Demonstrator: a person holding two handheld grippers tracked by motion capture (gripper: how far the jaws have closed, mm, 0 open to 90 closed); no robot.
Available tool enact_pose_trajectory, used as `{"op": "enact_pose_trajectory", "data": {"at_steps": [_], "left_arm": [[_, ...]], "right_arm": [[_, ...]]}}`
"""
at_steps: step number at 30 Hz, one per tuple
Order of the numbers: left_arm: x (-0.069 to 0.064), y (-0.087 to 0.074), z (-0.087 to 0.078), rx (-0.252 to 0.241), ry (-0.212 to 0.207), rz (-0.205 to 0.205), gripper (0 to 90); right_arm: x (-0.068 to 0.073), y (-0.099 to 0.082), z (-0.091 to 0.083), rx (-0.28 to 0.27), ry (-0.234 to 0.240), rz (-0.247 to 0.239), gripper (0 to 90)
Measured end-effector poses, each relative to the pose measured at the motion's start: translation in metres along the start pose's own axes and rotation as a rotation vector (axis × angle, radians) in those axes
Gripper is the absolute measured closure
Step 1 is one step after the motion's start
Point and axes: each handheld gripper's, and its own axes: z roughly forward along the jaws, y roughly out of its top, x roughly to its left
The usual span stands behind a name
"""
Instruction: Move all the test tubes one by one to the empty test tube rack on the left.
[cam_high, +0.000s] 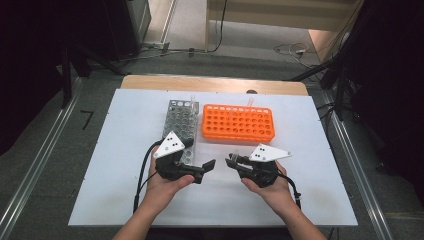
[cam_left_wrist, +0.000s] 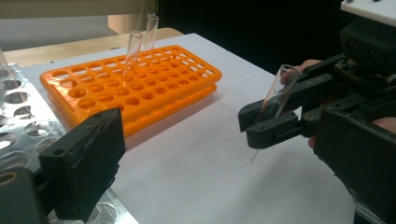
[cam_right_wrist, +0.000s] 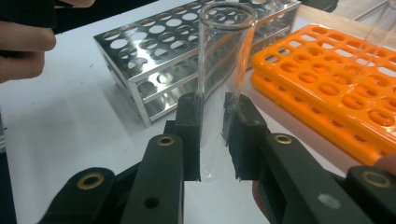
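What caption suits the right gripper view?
Right gripper clamps an upright glass test tube before the steel rack.

This looks like a laboratory or research room set up for recording bench work. A white surface (cam_high: 125, 190) carries two test-tube racks side by side: a perforated metal rack (cam_high: 180, 122) and an orange plastic rack (cam_high: 239, 122) with rows of round holes, each with a clear glass tube standing at its far edge. Another glass tube (cam_right_wrist: 224, 51) is clamped upright between tongs. Around the surface run aluminium frame rails (cam_high: 35, 165) on a grey carpeted floor (cam_high: 100, 90), with loose cables (cam_high: 292, 50) and dark equipment stands beyond.
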Motion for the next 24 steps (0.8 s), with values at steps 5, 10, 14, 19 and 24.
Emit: {"op": "enact_pose_trajectory", "data": {"at_steps": [5, 10, 14, 19, 24], "left_arm": [[-0.004, 0.000, 0.001, -0.010, -0.031, 0.001, 8.4], [-0.010, 0.000, 0.007, 0.006, -0.042, 0.006, 19.9], [-0.018, 0.001, 0.013, 0.020, -0.073, 0.017, 30.4], [-0.027, 0.001, 0.020, 0.036, -0.095, 0.054, 41.7], [-0.033, 0.000, 0.026, 0.046, -0.101, 0.086, 54.3]], "right_arm": [[0.005, 0.000, 0.005, 0.010, 0.015, -0.015, 74.0], [0.010, 0.000, 0.008, 0.011, 0.025, -0.027, 74.0], [0.014, 0.001, 0.009, 0.011, 0.035, -0.034, 74.0], [0.019, 0.002, 0.011, 0.016, 0.044, -0.048, 74.0], [0.023, 0.002, 0.013, 0.023, 0.055, -0.057, 74.0]]}}
